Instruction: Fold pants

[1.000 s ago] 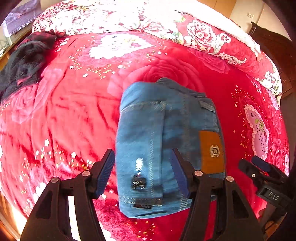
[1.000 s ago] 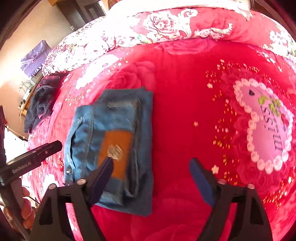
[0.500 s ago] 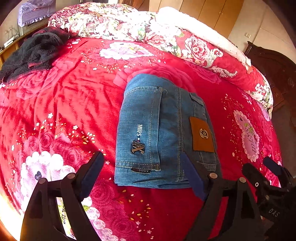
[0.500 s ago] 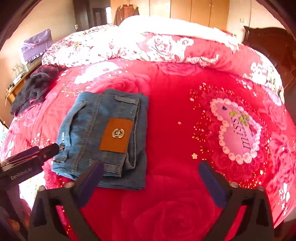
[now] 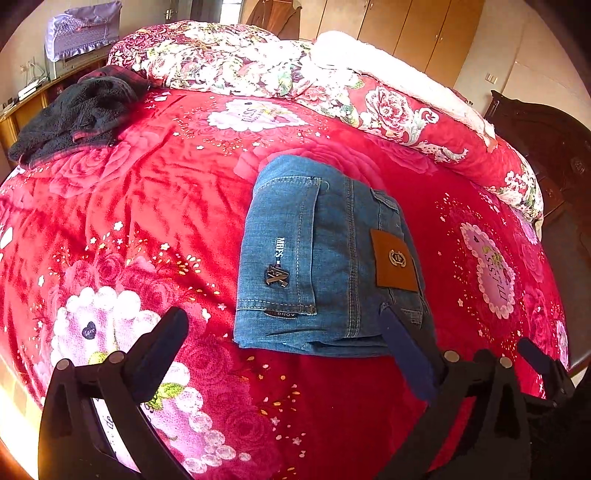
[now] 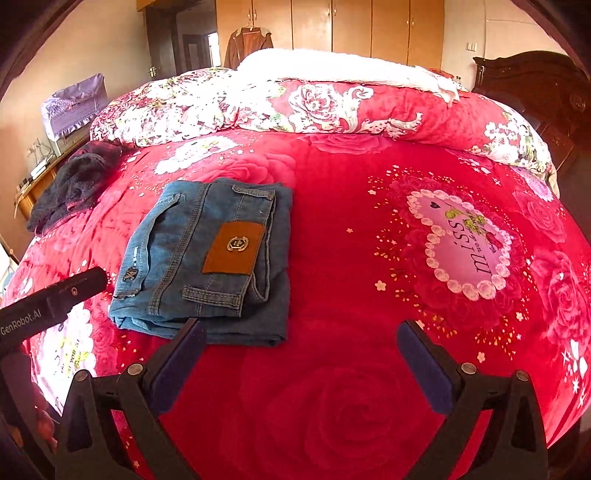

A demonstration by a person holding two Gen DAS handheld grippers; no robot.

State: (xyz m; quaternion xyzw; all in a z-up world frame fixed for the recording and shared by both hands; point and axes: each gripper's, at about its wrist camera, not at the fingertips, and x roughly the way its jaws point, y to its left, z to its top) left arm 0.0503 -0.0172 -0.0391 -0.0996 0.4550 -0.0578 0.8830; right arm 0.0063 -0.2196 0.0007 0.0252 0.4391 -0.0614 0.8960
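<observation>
The blue denim pants (image 5: 325, 258) lie folded into a compact rectangle on the red floral bedspread (image 5: 147, 206), brown leather patch facing up. They also show in the right wrist view (image 6: 207, 258). My left gripper (image 5: 284, 350) is open and empty, held above the bed just short of the pants' near edge. My right gripper (image 6: 299, 354) is open and empty, held above bare bedspread to the right of the pants' near corner. The left gripper's body (image 6: 51, 299) shows at the left of the right wrist view.
A dark garment (image 5: 74, 114) lies at the bed's far left corner. A rolled floral quilt (image 6: 314, 103) runs along the far side. A dark wooden headboard (image 6: 535, 85) stands at the right, wardrobes (image 6: 332, 26) behind.
Both grippers have pulled back and risen away from the folded pants and opened wider. The pants stay folded in place.
</observation>
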